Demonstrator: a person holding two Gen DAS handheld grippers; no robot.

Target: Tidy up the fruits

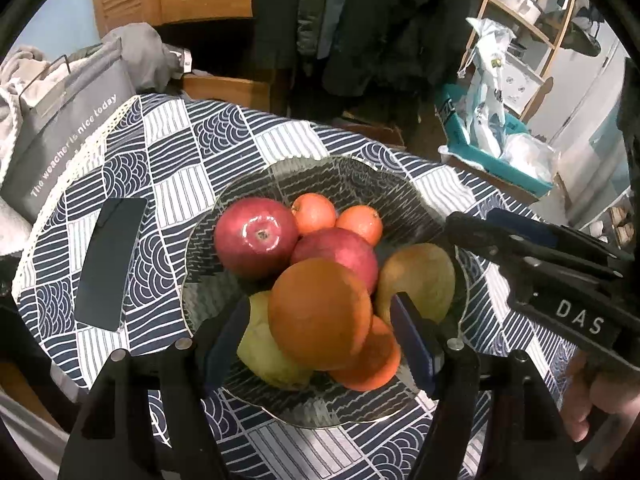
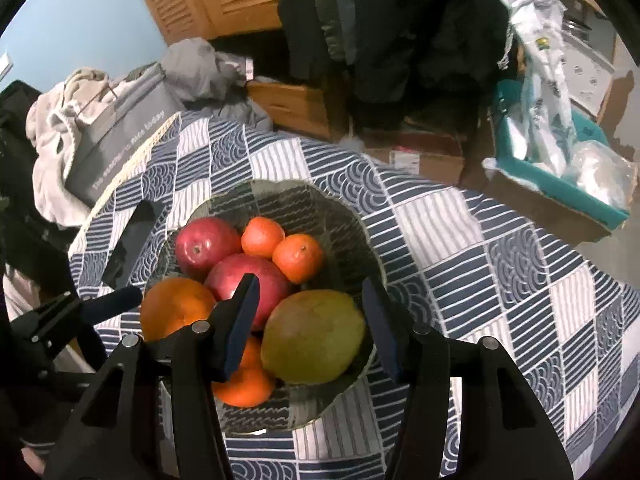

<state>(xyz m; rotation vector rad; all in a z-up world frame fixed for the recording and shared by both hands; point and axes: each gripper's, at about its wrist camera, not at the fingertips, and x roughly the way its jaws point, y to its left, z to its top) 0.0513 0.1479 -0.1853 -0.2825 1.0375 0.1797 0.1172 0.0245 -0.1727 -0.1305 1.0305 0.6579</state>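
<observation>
A glass bowl on the patterned tablecloth holds two red apples, two small mandarins, a large orange lying on another orange, and two pears. My left gripper is open. Its blue pads stand on either side of the large orange with a gap on each side. My right gripper is open around the brownish-green pear, which rests in the bowl. Its pads are close to the pear. The other pear is yellow-green and partly hidden under the orange.
A black phone lies on the cloth left of the bowl. A grey bag with clothes stands beyond the table's far left edge. A teal box with plastic bags sits off the table at the right. A hand holds the right gripper.
</observation>
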